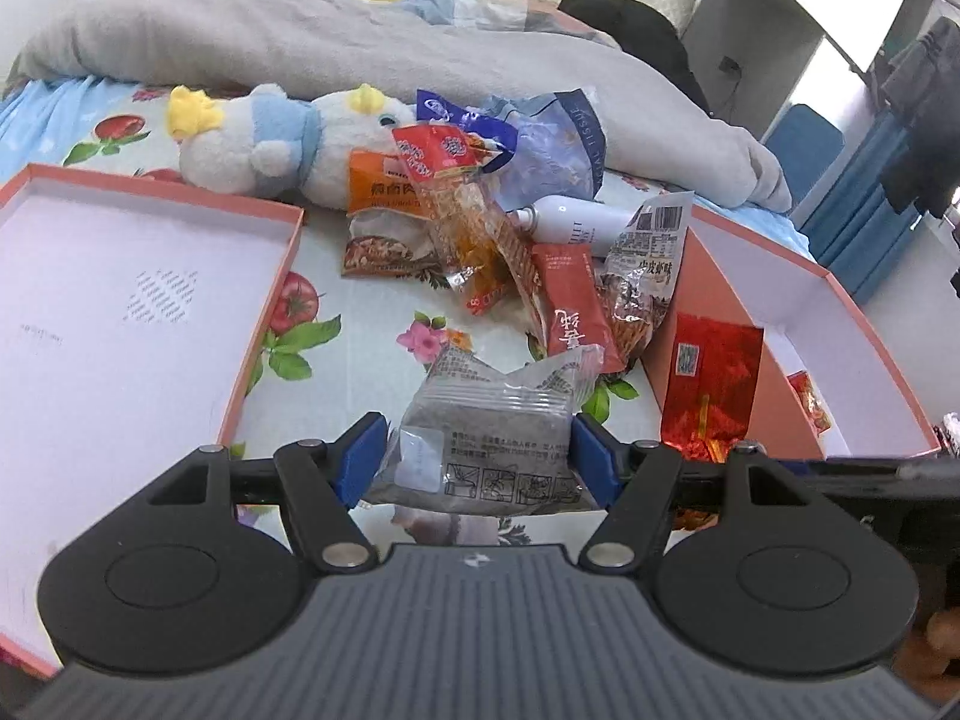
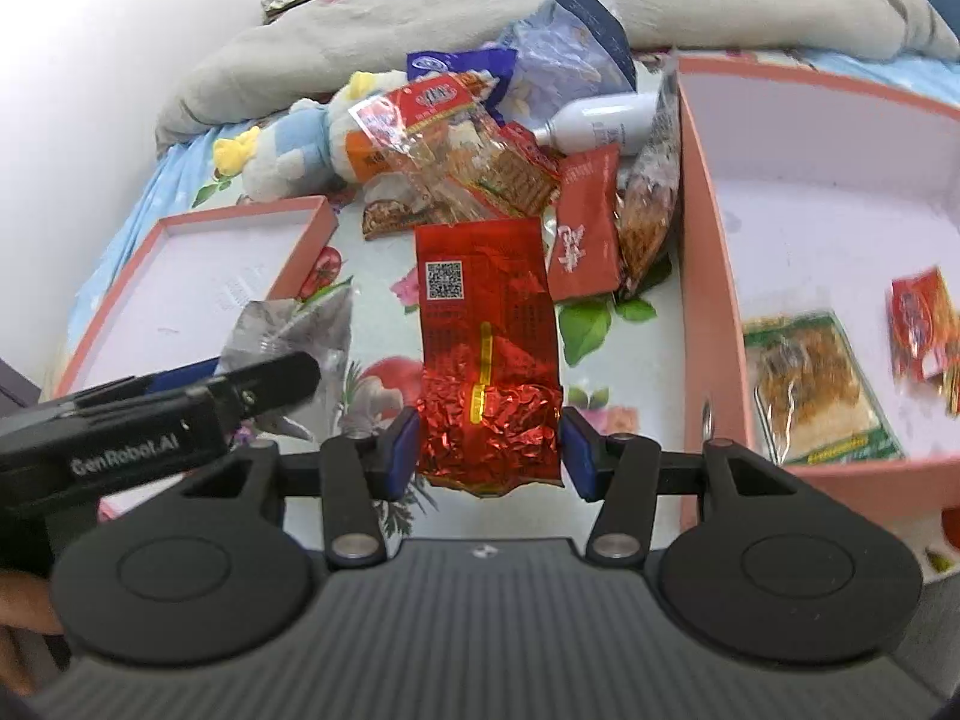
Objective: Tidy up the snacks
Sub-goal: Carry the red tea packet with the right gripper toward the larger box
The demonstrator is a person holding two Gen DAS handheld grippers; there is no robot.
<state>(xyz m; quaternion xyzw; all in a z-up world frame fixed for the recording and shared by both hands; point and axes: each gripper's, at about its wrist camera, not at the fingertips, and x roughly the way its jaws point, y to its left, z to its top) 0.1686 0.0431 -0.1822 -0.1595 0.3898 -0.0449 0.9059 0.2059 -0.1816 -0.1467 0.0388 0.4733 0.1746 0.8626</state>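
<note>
My left gripper (image 1: 480, 456) is shut on a grey, partly clear snack packet (image 1: 498, 420), its blue pads pressing both sides, above the floral bedsheet. My right gripper (image 2: 489, 450) is shut on the crinkled lower end of a red foil packet (image 2: 486, 324) with a QR code. That red packet also shows in the left wrist view (image 1: 711, 384), against the wall of the pink box (image 1: 684, 294). The grey packet (image 2: 294, 324) appears at the left of the right wrist view. A pile of loose snack bags (image 1: 480, 222) lies between the two boxes.
A shallow pink lid (image 1: 264, 324) lies to the left. The deeper pink box (image 2: 702, 228) on the right holds a green-edged packet (image 2: 810, 384) and a small red one (image 2: 924, 324). A plush toy (image 1: 270, 144), white bottle (image 1: 576, 219) and grey blanket (image 1: 300, 42) lie behind.
</note>
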